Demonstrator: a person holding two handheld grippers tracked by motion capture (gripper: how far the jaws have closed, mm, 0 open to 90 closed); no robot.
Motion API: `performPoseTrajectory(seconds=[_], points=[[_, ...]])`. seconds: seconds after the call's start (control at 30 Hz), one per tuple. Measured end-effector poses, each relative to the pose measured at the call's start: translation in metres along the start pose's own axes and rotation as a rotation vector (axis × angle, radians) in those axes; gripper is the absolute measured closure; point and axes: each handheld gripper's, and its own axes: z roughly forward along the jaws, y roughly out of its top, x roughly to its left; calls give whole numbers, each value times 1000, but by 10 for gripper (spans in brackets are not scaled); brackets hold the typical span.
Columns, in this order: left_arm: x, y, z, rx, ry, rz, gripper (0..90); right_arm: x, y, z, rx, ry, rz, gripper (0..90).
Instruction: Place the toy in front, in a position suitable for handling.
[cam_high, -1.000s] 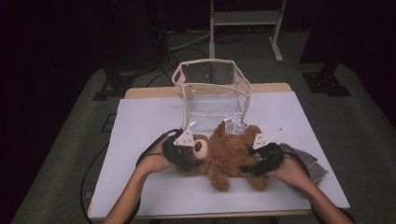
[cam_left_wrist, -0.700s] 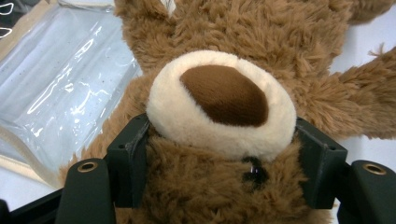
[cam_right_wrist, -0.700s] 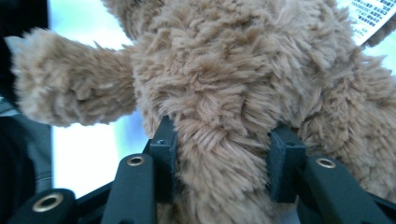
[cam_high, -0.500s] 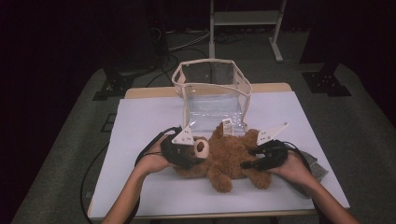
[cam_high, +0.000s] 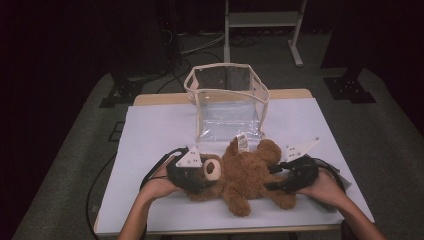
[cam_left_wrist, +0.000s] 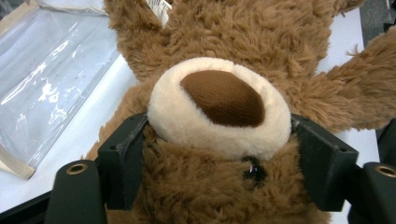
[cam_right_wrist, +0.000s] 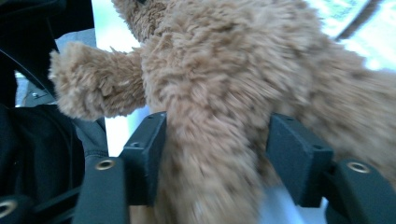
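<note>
Your two hands have lifted slightly and drifted across the white desk (cam_high: 150, 130) over the last second, and the teddy bear (cam_high: 245, 175) has come with them, now lying a little nearer its middle; judged from that, the carry toward the bag has begun but the bear is not yet clear of the surface. Both tools have just been opening again after a brief squeeze, with the bear between the jaws throughout. Nearest you, the left tool (cam_left_wrist: 219, 154) stands about half open with its jaws pressed into the fur on either side of the bear's head, just behind the cream muzzle (cam_left_wrist: 219, 112). The right tool (cam_right_wrist: 215, 158) stands wide, jaws bearing on a plush leg (cam_right_wrist: 210, 154) from both sides. The bear lies stretched between your hands, head to your left. Beyond it, just behind the bear, the clear plastic bag (cam_high: 227, 102) stands upright and open-topped at the desk's far edge.
</note>
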Motion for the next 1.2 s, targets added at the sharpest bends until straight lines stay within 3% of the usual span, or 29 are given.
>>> performPoseTrajectory(seconds=[0.17,0.3,0.47,0.63,0.9,1.0,1.2], points=[[-2,1,0,9,10,10,222,-5,-10,-31,-16,-62,23,293],[-4,1,0,13,11,16,209,-16,-22,-61,-27,-173,53,288],[-4,0,-1,12,6,13,197,-26,-41,-82,-17,-247,97,288],[-4,1,-1,12,9,13,189,-35,-60,-79,47,-275,119,304],[-4,-1,-1,8,6,10,186,-58,-79,-53,179,-283,149,348],[-4,-2,-1,4,3,1,186,-62,-89,-44,218,-278,169,402],[-4,0,-2,9,12,-2,165,-61,-103,-44,145,-267,206,556]])
